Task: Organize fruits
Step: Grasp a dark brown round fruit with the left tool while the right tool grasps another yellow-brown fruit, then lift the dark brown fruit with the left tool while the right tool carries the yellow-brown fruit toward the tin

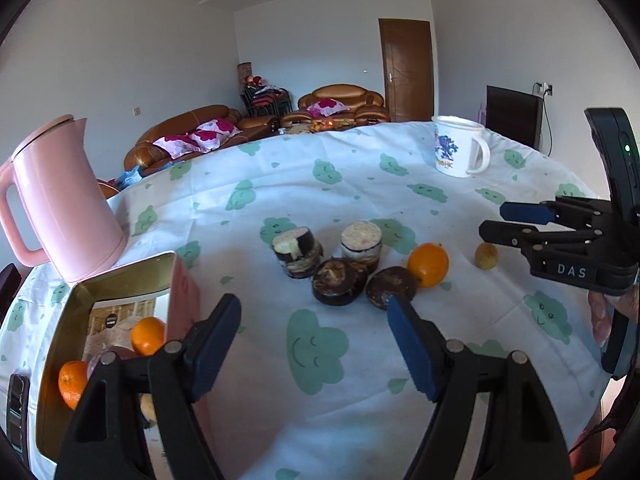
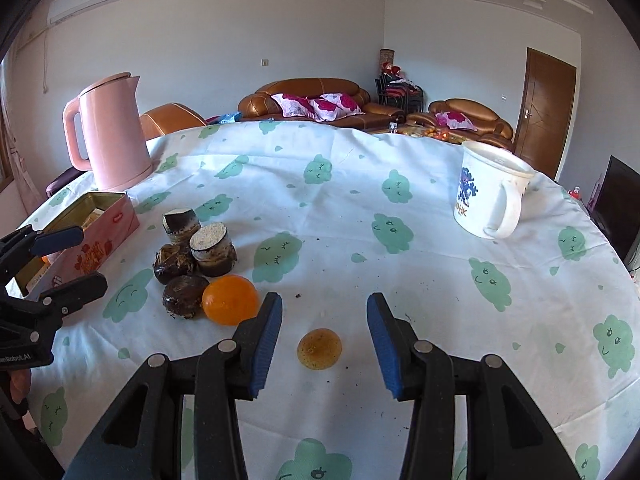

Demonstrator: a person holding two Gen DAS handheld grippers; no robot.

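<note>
A small yellowish fruit (image 2: 319, 349) is lying on the cloud-print tablecloth (image 2: 360, 208) toward the table's near edge, sitting between the parted fingers of the right gripper (image 2: 324, 344), whose pads are standing clear of it and gripping nothing. Just beside it an orange (image 2: 230, 299) is resting against a cluster of dark cut chunks (image 2: 192, 256). The left gripper (image 1: 314, 344) is hanging open and empty over bare cloth, beside the pink tin (image 1: 184, 292) holding two more oranges (image 1: 147, 335) at the table's left edge.
</note>
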